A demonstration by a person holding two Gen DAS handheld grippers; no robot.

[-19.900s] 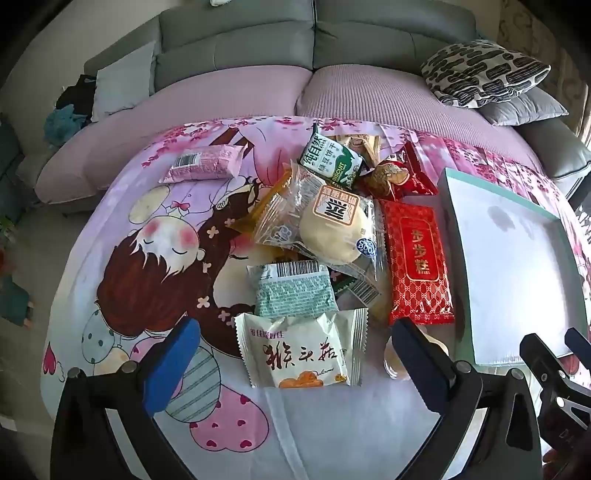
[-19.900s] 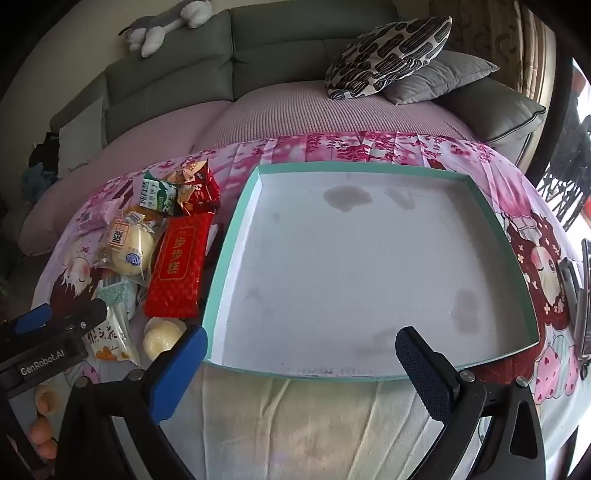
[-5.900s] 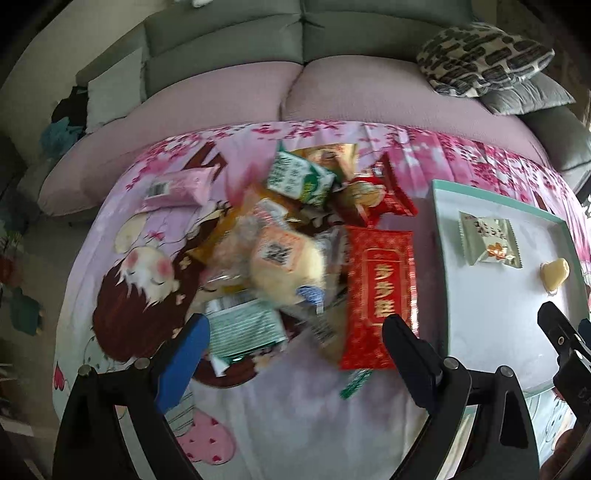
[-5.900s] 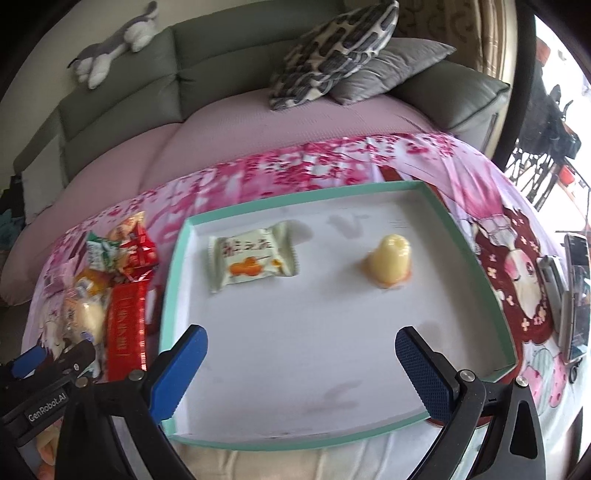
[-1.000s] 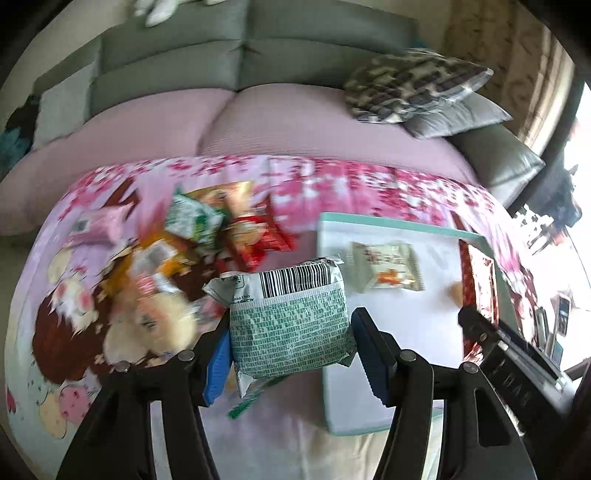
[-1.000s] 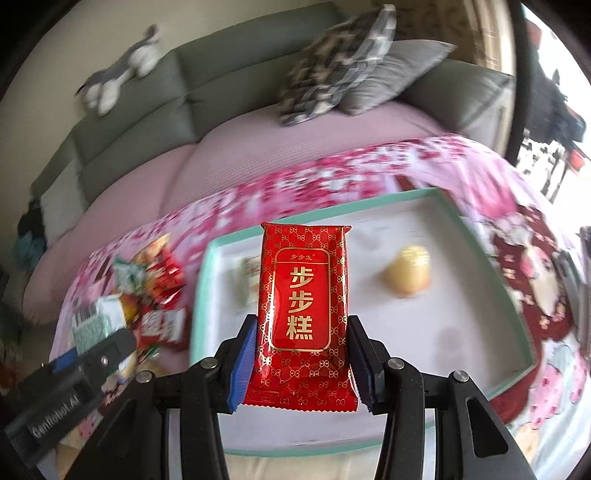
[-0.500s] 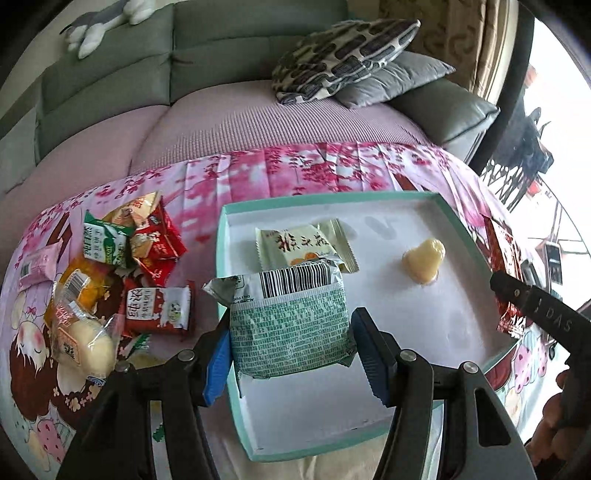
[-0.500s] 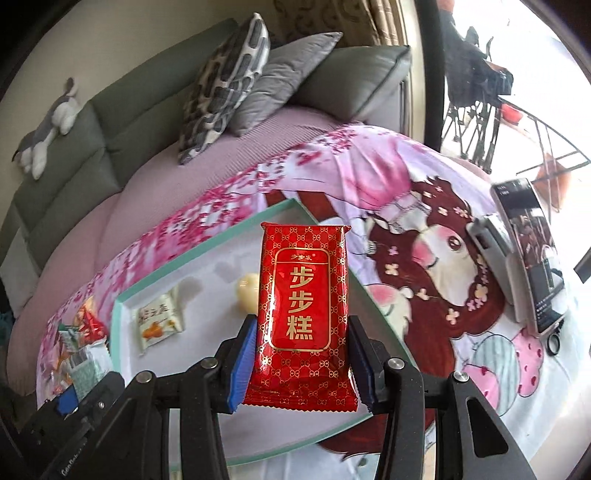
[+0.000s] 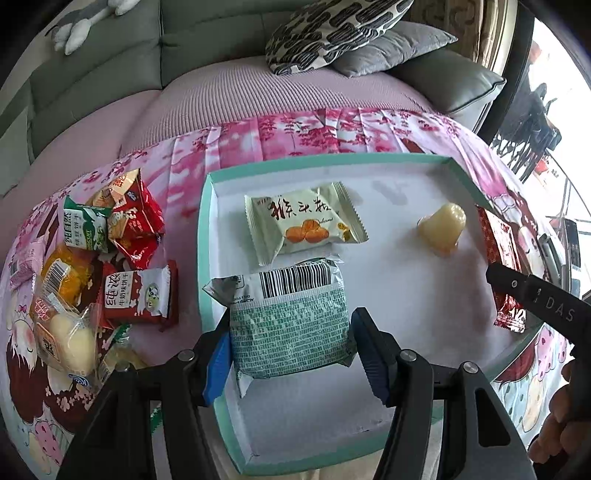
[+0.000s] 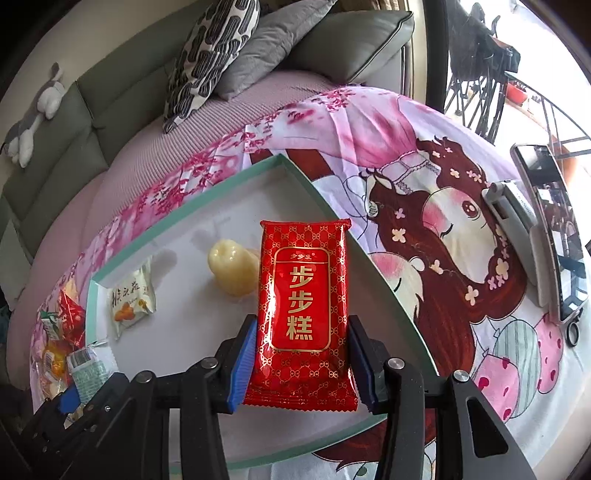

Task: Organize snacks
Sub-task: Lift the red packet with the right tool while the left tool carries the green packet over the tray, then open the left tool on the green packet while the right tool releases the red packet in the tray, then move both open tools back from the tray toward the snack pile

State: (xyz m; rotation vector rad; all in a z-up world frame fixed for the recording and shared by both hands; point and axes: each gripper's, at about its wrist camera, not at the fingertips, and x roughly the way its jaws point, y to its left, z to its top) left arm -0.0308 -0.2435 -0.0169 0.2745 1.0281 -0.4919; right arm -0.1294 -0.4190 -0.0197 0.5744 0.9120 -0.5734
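Note:
My left gripper [image 9: 291,354] is shut on a green-and-white snack packet [image 9: 290,325] with a barcode, held over the near left part of the teal-rimmed white tray [image 9: 207,236]. On the tray floor lie a cream biscuit packet [image 9: 303,221] and a yellow jelly cup [image 9: 443,229]. My right gripper [image 10: 301,358] is shut on a long red packet [image 10: 303,306] with gold characters, held above the tray's right rim [image 10: 373,266]. That red packet [image 9: 498,251] also shows at the tray's right side in the left wrist view, with the right gripper's black body before it.
A heap of loose snacks [image 9: 110,251] lies left of the tray on the pink cartoon cloth [image 10: 443,236]. A phone [image 10: 550,221] and a grey device [image 10: 513,210] lie on the cloth at far right. A sofa with cushions [image 9: 332,33] stands behind. A person's hand [image 9: 557,428] shows at lower right.
Both grippers have moved right and lower with their packets. The left one is now closer over the tray's near left part; the right one is over the tray's right rim.

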